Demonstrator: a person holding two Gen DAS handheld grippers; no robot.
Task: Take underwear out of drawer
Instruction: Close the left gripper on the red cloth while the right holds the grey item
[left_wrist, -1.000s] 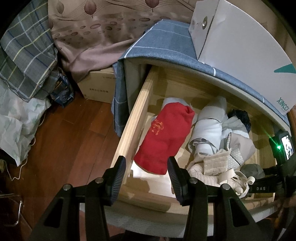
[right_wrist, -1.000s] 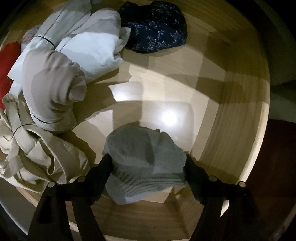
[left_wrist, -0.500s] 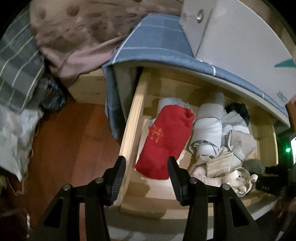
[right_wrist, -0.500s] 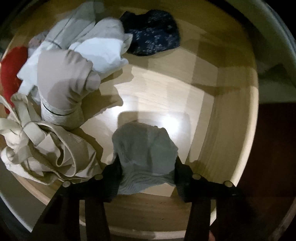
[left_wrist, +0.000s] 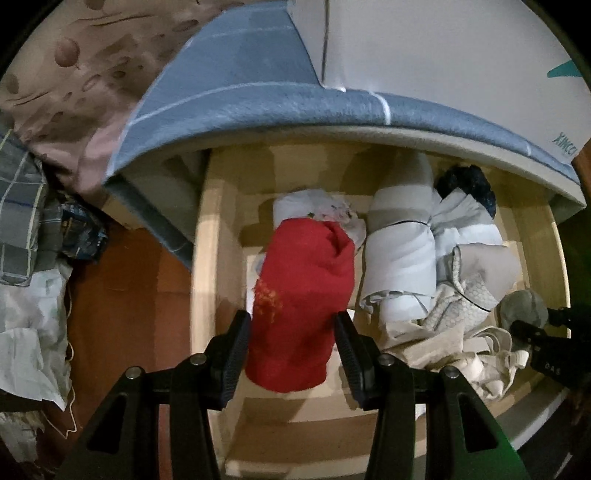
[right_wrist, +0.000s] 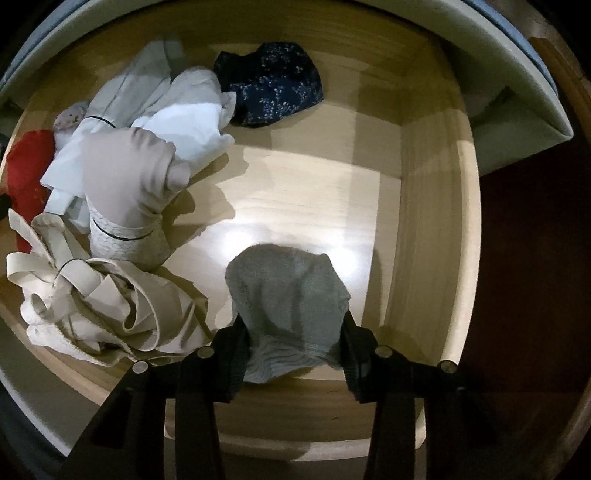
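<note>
Where cloth drapes the drawer, box reads "XINCI".

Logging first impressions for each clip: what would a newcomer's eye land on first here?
Probably the red garment, the brightest thing in the wooden drawer, lying at its left end with the left gripper open astride it. Next, the grey garment between the closing jaws of the right gripper near the drawer's front. Behind it, a dark blue floral piece sits apart from the pale heap.
</note>
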